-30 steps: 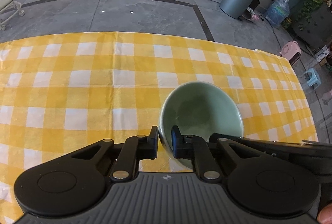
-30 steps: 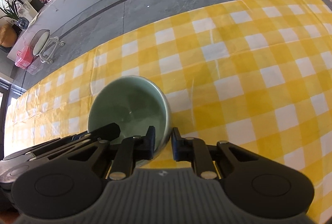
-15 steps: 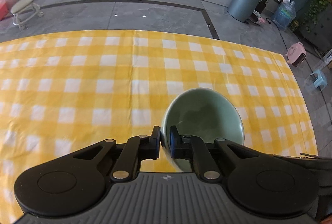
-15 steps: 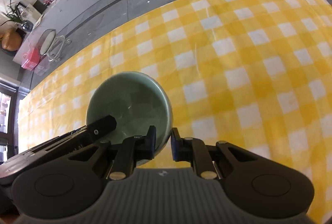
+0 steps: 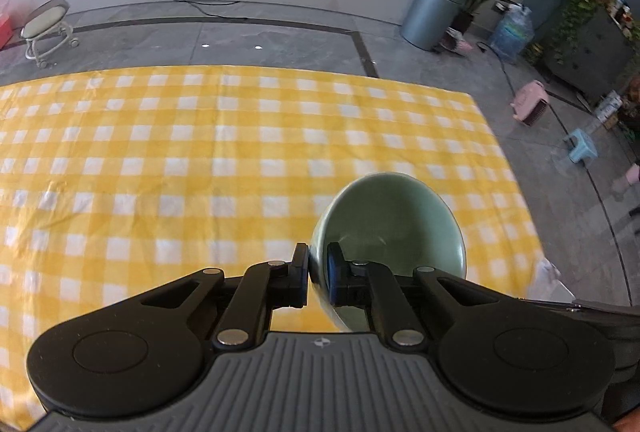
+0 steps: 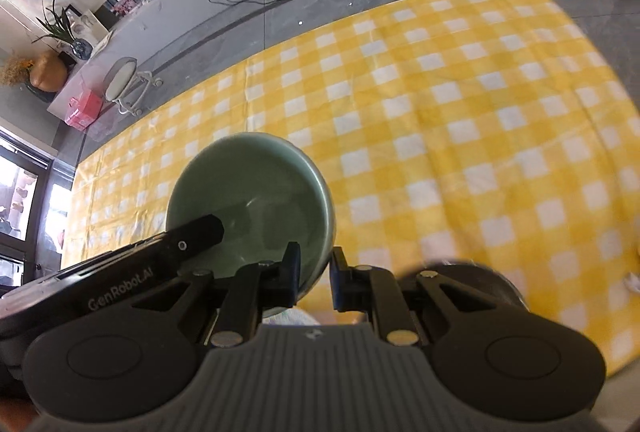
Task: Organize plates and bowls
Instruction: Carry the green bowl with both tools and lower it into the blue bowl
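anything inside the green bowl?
The pale green ceramic bowl looks empty apart from one finger of each tongs over its rim: left tongs, right tongs. The left tongs' body hides some of the interior.

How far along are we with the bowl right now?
Nothing looks placed yet. In hand: the pale green ceramic bowl, both the left gripper and right gripper clamping opposite rim edges above the yellow checked tablecloth. Left: setting it down; no stack or plates visible.
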